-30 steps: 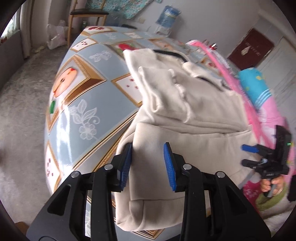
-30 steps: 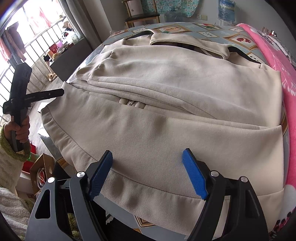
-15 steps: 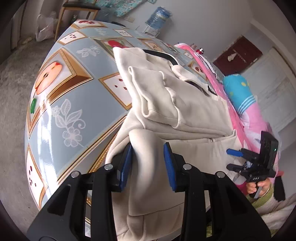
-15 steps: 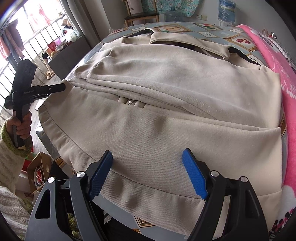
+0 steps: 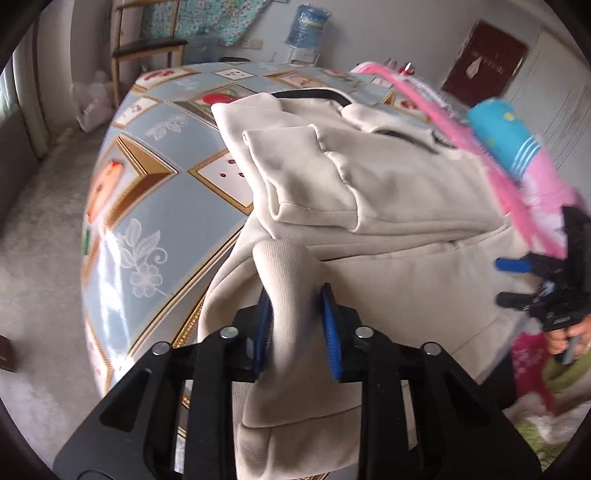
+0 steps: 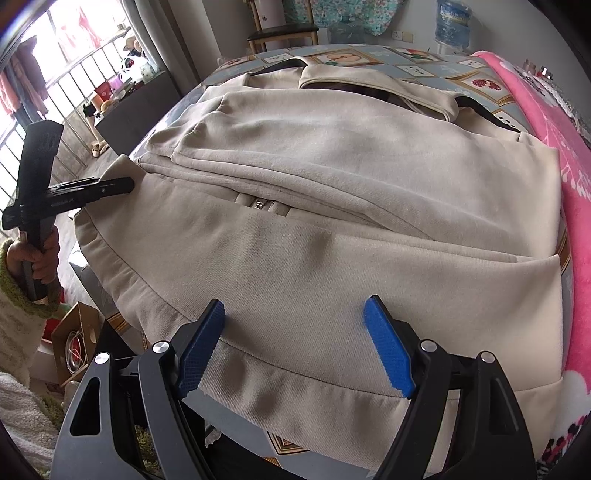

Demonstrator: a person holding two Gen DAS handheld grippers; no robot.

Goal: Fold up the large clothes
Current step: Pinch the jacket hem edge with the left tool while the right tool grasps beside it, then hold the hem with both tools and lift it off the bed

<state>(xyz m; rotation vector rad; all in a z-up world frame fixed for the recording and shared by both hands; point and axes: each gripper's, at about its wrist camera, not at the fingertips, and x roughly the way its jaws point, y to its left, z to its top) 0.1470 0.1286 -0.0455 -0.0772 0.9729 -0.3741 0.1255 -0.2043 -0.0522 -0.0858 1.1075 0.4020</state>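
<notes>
Cream fleece zip jacket [image 6: 332,229] lay spread on tiled-pattern table [image 5: 147,206], sleeves already folded in. My left jaws [image 5: 295,328] had just been closing, clamped on ribbed hem corner [image 5: 284,280] at 6 o'clock. My right jaws [image 6: 295,347] stood apart over hem, gripping nothing. Step seemed hem-to-collar fold; next, right needed to pinch hem, then lift both toward 12 o'clock.

Patterned blue-grey tablecloth [image 5: 159,218] with gold-framed picture squares covers the table. Pink blanket [image 6: 546,122] along its right edge. Wooden chair [image 5: 147,48] and blue water jug [image 5: 308,24] by far wall, dark red door [image 5: 484,62], cardboard box [image 6: 75,339] on floor.
</notes>
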